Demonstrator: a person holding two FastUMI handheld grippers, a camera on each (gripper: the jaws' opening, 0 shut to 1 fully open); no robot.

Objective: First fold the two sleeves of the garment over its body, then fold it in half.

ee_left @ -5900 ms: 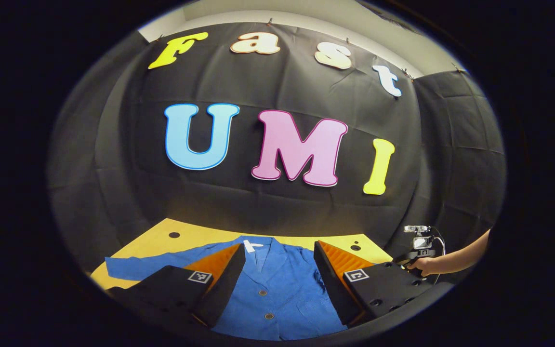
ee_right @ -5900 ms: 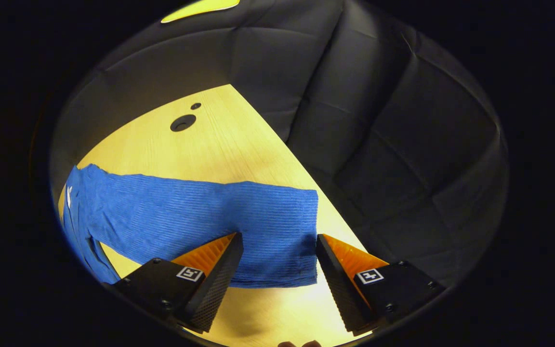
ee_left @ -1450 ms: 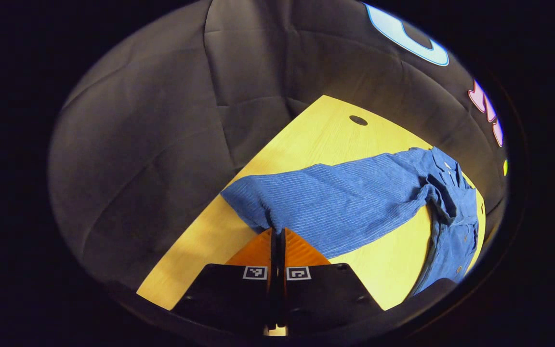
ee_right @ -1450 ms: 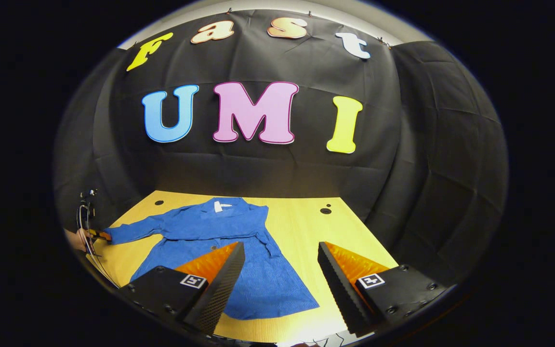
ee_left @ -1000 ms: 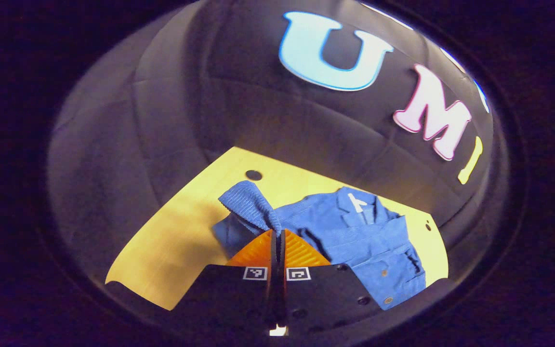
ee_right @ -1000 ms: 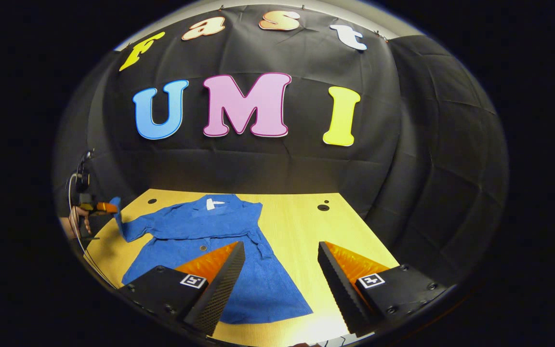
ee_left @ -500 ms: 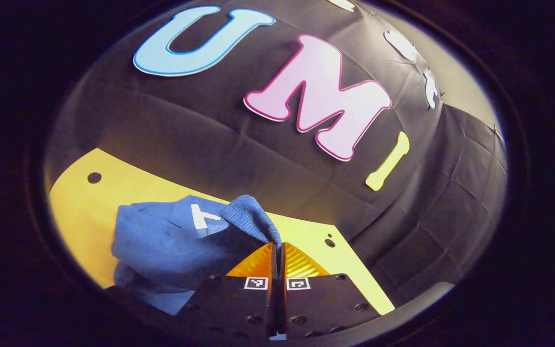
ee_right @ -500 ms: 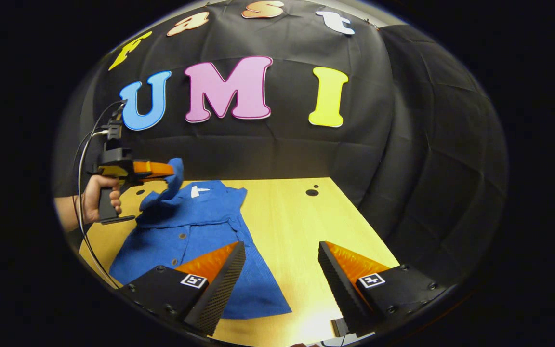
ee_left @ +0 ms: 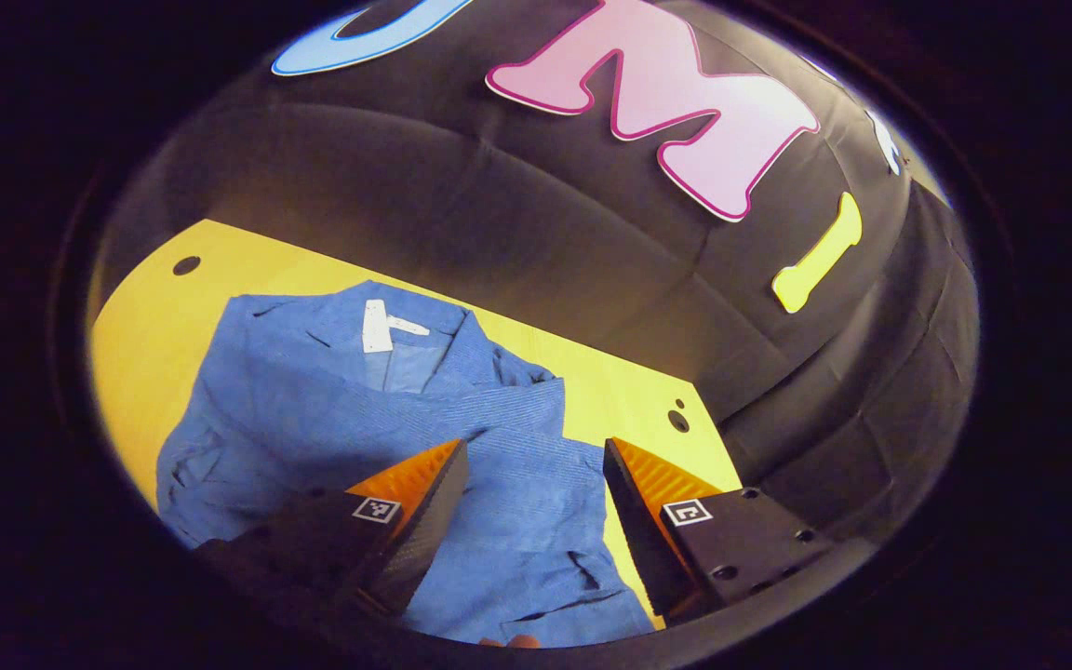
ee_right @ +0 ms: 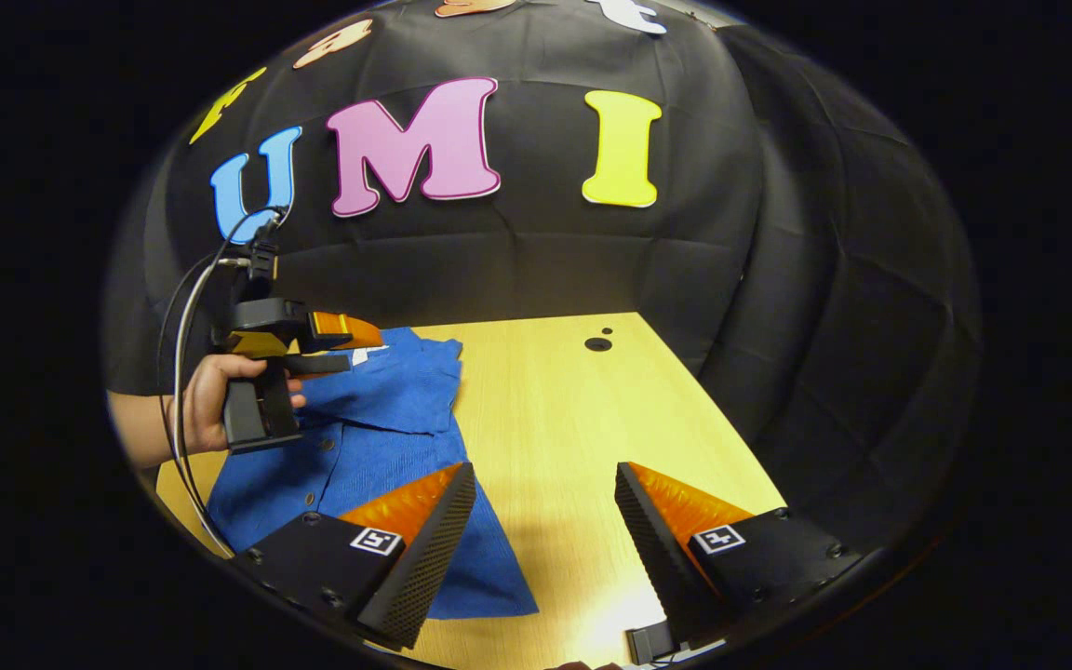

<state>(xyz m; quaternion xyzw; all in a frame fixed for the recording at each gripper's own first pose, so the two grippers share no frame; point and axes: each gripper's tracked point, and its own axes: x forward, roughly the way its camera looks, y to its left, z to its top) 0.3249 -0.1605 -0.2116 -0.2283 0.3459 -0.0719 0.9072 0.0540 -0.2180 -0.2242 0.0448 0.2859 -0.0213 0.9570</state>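
Since half a second ago the left gripper (ee_left: 534, 507) let go of the sleeve (ee_left: 462, 419); jaws apart, hovering above the shirt (ee_right: 378, 437) on the worktop (ee_right: 573, 419). Right gripper (ee_right: 545, 535), also apart, sits nearer the hem, so it's closer for the half fold.

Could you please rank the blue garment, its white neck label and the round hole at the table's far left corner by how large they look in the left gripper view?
1. The blue garment, by far the largest.
2. The white neck label.
3. The round hole, smallest, though it lies farther from the camera, so the gap to the label is unsure.
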